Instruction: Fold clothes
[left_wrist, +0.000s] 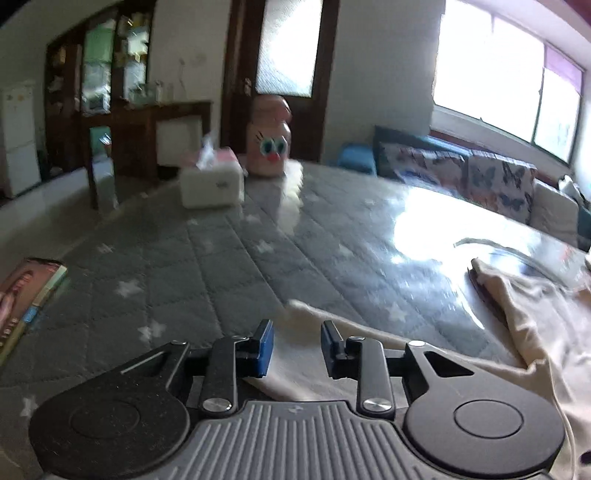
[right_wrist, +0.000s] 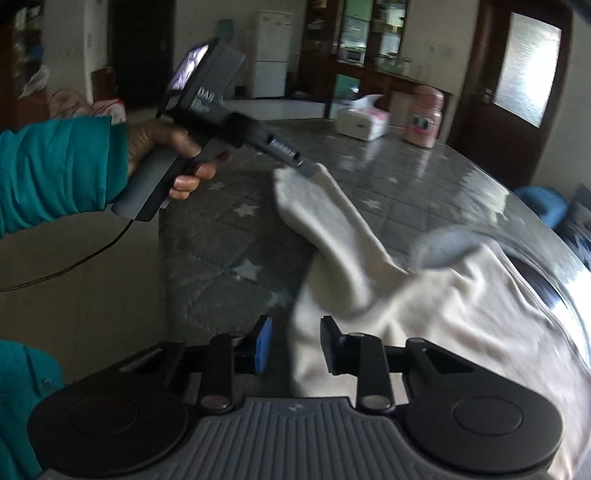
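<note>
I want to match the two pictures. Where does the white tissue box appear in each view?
Left wrist view: the white tissue box stands left of centre, in the upper half, on the grey quilted table, just left of the pink jar with cartoon eyes.
Right wrist view: the box is right of centre near the top, again just left of the jar.
Shared landmark: the pink jar.

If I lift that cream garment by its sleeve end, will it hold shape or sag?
Probably sag: the cream garment lies rumpled with soft folds, so it looks floppy. It seems light, since the sleeve stretches thinly toward the left claw. On the glossy table it may slide when pulled.
</note>
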